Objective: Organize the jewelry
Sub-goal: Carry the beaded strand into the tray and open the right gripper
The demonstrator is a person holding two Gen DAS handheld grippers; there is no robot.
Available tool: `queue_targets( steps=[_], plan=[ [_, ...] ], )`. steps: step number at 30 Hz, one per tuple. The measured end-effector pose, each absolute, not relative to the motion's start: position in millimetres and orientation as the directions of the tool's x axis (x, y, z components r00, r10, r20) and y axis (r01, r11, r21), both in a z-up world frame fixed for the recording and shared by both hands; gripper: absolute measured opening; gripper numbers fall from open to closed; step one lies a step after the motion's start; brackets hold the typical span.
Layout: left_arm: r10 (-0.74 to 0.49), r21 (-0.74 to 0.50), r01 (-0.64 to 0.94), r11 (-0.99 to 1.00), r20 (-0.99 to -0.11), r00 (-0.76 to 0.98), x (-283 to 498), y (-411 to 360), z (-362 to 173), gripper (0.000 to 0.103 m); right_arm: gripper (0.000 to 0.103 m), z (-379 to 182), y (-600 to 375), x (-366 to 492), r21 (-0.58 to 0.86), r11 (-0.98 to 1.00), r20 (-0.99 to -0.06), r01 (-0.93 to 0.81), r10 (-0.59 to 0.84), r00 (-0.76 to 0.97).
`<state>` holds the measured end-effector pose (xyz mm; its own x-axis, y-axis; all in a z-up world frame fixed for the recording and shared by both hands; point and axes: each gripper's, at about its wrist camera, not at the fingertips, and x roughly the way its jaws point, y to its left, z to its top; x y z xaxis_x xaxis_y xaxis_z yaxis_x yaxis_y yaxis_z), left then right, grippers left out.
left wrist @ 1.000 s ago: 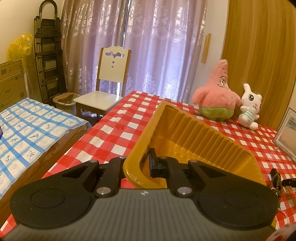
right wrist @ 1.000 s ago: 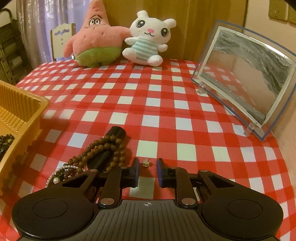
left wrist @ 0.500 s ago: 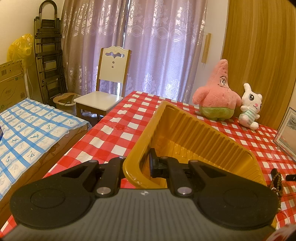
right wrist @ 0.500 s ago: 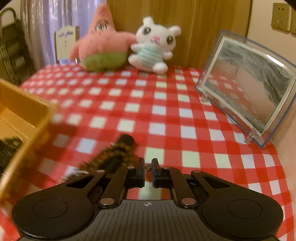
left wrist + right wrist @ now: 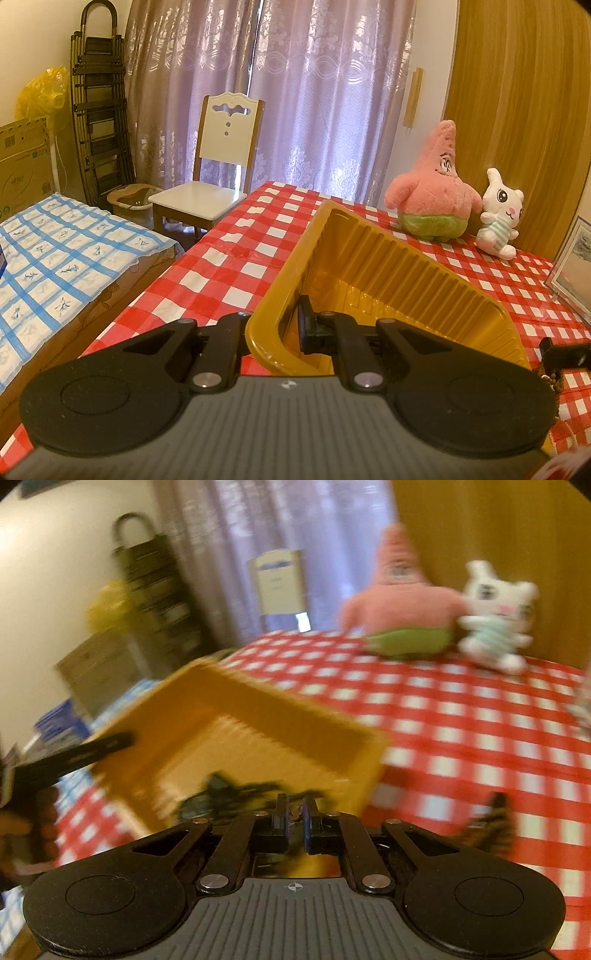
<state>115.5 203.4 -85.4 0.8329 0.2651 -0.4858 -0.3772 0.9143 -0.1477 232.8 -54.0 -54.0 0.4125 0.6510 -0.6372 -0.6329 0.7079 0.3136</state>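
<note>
A yellow ribbed plastic tray (image 5: 406, 266) stands on the red-checked tablecloth. My left gripper (image 5: 273, 328) is shut on its near wall, one finger outside and one inside. In the blurred right wrist view, my right gripper (image 5: 294, 806) is shut on a small metal piece of jewelry (image 5: 294, 814) and hangs over the near corner of the tray (image 5: 258, 709). Dark jewelry (image 5: 229, 797) lies on the tray floor. A brown bead bracelet on a black stand (image 5: 493, 821) lies on the cloth to the right. A left gripper finger (image 5: 99, 747) shows at the tray's left rim.
A pink star plush (image 5: 432, 192) and a white bunny plush (image 5: 498, 218) sit at the table's far side, with a framed picture (image 5: 572, 266) to the right. A chair (image 5: 218, 177), a bed with a blue-checked cover (image 5: 66, 251) and a folded rack (image 5: 99, 110) stand beyond the table's left edge.
My right gripper closed on the small piece on the cloth, lifted it and swung left to above the tray. The left gripper and the tray stayed still.
</note>
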Motion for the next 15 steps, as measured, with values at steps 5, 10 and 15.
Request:
queue_targets(
  steps=[5, 10, 15],
  plan=[
    [0.266, -0.152, -0.379, 0.913, -0.484, 0.834, 113.8, 203.3, -84.4, 0.010, 0.007, -68.4, -15.6, 229.5, 0.298, 0.684, -0.685, -0.666, 0.639, 0.350],
    [0.266, -0.153, -0.379, 0.912, -0.482, 0.835, 112.7, 202.4, -83.2, 0.010, 0.007, -79.4, -3.0, 234.5, 0.275, 0.687, -0.713, -0.673, 0.615, 0.336],
    [0.268, -0.153, -0.381, 0.912, -0.483, 0.834, 112.3, 201.0, -82.6, 0.010, 0.007, -79.5, 0.4, 233.6, 0.276, 0.684, -0.707, -0.675, 0.621, 0.340]
  ],
)
